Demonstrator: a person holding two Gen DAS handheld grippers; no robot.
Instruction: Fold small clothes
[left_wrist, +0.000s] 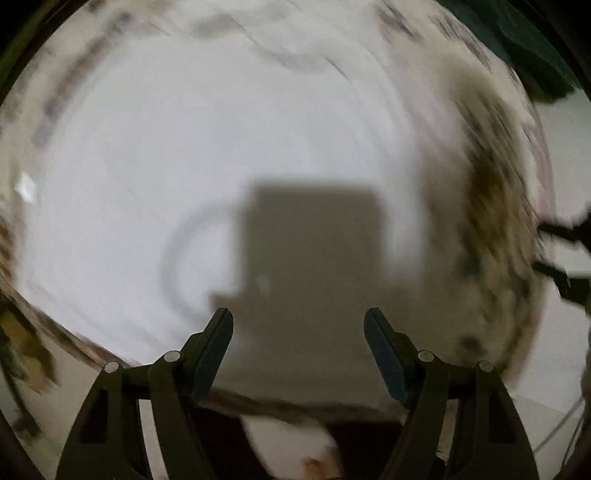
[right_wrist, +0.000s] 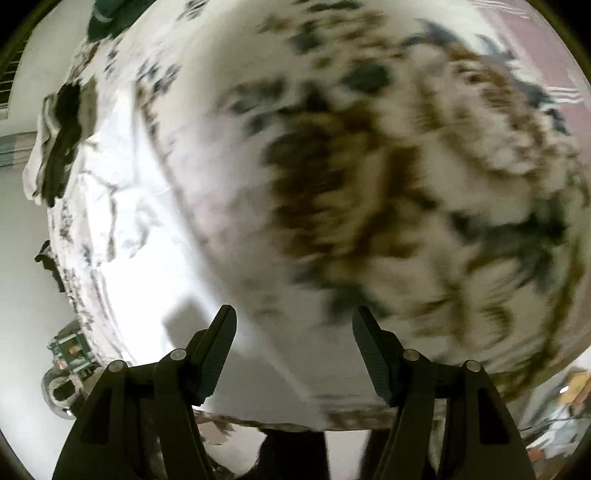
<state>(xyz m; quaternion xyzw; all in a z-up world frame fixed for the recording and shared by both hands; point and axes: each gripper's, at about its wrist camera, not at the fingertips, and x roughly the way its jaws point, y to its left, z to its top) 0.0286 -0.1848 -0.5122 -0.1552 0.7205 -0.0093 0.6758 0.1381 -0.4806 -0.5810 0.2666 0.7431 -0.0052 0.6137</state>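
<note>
Both views are motion-blurred. My left gripper (left_wrist: 298, 317) is open and empty above a white cloth (left_wrist: 147, 184) spread flat, with its own square shadow on it. A cream cloth with brown and dark leaf print (left_wrist: 495, 229) lies to its right. My right gripper (right_wrist: 294, 317) is open and empty above that same leaf-print cloth (right_wrist: 369, 184), which fills most of the right wrist view. A crumpled white cloth (right_wrist: 122, 206) lies to its left. A small black and white garment (right_wrist: 61, 147) lies at the far left edge.
A dark green fabric (left_wrist: 524, 37) sits at the top right of the left wrist view and also shows in the right wrist view (right_wrist: 110, 14). A pink striped fabric (right_wrist: 535, 48) lies at the top right. Clutter and a clear container (right_wrist: 62, 391) stand on the floor at lower left.
</note>
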